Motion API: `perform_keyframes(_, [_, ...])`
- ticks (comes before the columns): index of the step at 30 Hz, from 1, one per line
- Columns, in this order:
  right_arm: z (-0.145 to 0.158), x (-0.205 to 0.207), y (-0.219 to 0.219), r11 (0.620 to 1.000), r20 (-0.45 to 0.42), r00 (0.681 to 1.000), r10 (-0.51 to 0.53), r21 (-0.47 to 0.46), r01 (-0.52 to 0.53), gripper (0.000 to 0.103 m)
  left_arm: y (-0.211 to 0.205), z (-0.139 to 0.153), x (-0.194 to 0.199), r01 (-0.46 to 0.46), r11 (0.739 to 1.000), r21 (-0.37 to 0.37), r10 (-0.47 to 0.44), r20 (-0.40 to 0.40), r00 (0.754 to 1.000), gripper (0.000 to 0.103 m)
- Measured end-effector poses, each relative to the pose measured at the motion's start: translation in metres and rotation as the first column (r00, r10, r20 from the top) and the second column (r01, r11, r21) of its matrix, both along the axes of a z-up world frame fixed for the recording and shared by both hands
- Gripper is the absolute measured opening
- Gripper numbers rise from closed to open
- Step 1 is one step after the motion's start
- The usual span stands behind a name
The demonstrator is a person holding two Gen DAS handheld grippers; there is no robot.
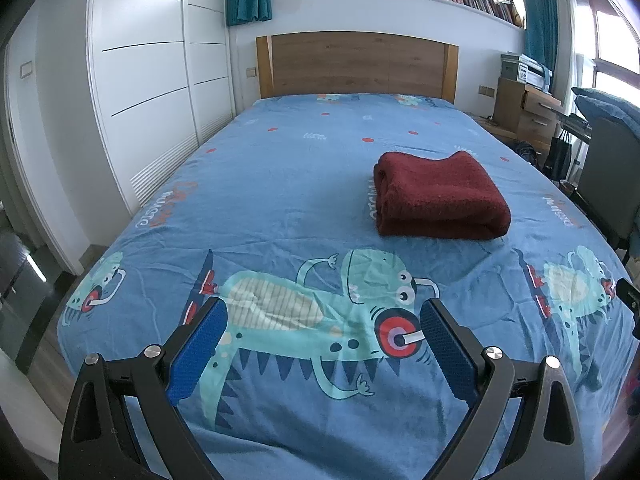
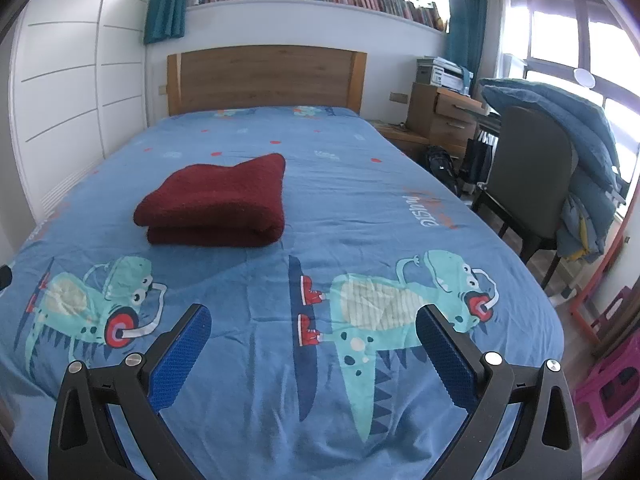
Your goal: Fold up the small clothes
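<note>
Left wrist view: the left gripper (image 1: 322, 328) hangs wide and empty over the near end of the bed (image 1: 280, 184), and the folded red cloth (image 1: 440, 196) lies ahead and to its right, well apart. From the right gripper (image 2: 312, 336), also wide and empty, the cloth (image 2: 216, 204) lies ahead-left, about as far, long axis across the bed.

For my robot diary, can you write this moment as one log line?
red cloth: folded, on bed | left gripper: jaws open, empty | right gripper: jaws open, empty
</note>
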State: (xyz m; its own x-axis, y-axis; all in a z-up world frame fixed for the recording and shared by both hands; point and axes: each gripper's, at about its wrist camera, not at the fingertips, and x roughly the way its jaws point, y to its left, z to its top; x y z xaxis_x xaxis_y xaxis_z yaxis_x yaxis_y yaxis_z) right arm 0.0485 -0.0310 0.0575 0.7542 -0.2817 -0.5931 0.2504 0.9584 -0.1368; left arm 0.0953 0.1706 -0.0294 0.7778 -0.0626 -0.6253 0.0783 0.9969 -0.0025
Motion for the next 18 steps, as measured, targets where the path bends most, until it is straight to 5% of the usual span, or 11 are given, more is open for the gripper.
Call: perform_keyframes(18, [-0.0001,-0.0007,-0.0012,1.0,-0.001,1.0,-0.006,0.0,0.006,0.102,0.0023,-0.0028,0.0011,-0.003,1.0,0.006,0.003,-0.004,1.0,0.095])
